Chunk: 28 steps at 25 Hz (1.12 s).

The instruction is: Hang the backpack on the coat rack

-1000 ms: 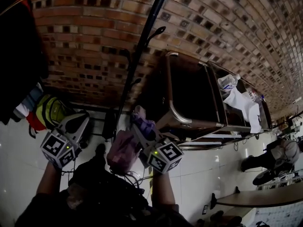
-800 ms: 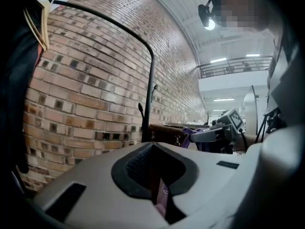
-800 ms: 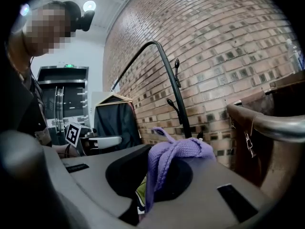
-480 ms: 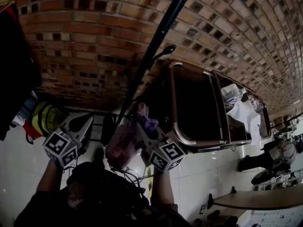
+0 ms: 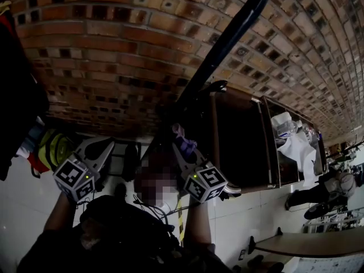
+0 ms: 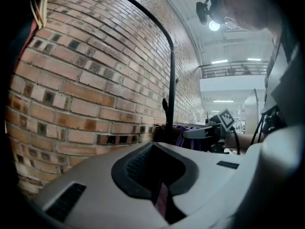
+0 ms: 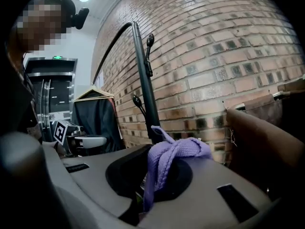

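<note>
The black coat rack pole (image 5: 227,38) slants across the brick wall, with a hook (image 5: 216,87) partway down. My right gripper (image 5: 180,140) is shut on the backpack's purple strap (image 5: 183,145), and the pinkish backpack (image 5: 149,165) hangs under it, close to the pole. In the right gripper view the strap (image 7: 176,149) bunches over the shut jaws, just before the pole (image 7: 145,89) and its hooks (image 7: 149,42). My left gripper (image 5: 102,148) floats to the left, apart from the backpack. Its jaws look shut (image 6: 153,147), with a thin pinkish strip in the seam.
A dark chair with a metal frame (image 5: 213,132) stands right of the pole, and white papers and bottles (image 5: 290,135) lie beyond it. Dark garments (image 5: 17,84) and a yellow-green bag (image 5: 54,147) hang at the left. The brick wall (image 5: 114,50) is close ahead.
Both grippers and the backpack have moved closer to the pole and the wall. The pole and its hook loom larger in the head view, and the chair has slid right.
</note>
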Available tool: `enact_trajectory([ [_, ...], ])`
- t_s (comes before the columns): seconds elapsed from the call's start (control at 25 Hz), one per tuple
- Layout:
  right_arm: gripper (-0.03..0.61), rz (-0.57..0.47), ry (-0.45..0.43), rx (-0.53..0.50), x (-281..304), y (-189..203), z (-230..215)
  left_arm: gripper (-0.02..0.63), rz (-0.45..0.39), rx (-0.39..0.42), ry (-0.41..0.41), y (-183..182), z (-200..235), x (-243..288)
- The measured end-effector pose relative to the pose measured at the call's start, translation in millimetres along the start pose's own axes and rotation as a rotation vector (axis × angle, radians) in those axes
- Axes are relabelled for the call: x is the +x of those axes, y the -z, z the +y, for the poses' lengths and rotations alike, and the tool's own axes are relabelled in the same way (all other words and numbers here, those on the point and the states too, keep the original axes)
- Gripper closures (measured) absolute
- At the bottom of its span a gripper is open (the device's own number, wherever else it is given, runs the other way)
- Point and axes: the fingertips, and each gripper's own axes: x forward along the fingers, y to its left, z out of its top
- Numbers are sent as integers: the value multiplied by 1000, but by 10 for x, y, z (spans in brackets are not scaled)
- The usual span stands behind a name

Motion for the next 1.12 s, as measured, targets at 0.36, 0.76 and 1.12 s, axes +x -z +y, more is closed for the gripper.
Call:
enact_trajectory([
  [0.36,575,76,-19,-61,364,93,-134,588,-29,-9,14,-34,329,260],
  [0.76,575,200,-135,-195,658,452,182,589,31,-2,45,90,419,393],
  [1.12,575,227,-147,-163,647,865,181,589,19,-1,57,125,307,484],
])
